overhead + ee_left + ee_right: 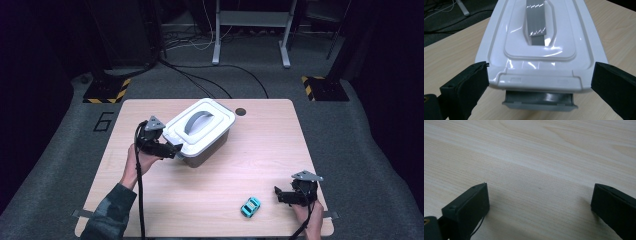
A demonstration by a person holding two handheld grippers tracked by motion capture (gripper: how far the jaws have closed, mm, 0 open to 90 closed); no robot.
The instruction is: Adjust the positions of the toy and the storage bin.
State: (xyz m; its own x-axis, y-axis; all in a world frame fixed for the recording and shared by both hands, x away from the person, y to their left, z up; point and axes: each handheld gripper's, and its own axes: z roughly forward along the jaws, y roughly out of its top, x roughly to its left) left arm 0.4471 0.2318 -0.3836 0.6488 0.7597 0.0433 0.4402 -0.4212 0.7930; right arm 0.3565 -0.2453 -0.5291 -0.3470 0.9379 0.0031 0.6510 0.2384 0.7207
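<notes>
The left gripper [537, 82], jaws spread wide, was placed at the near end of the white box lid [541, 47], probably to unlatch it; the right gripper [539, 202] was also released.

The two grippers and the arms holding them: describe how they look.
Both are black handheld units. The left claw and the right claw each carry a grey three-cornered plate on top, with a black cable trailing back along the hand. In the gripper views each has two blocky black jaws with flat faces and small screw holes. The left forearm wears a dark camouflage-patterned sleeve.
</notes>
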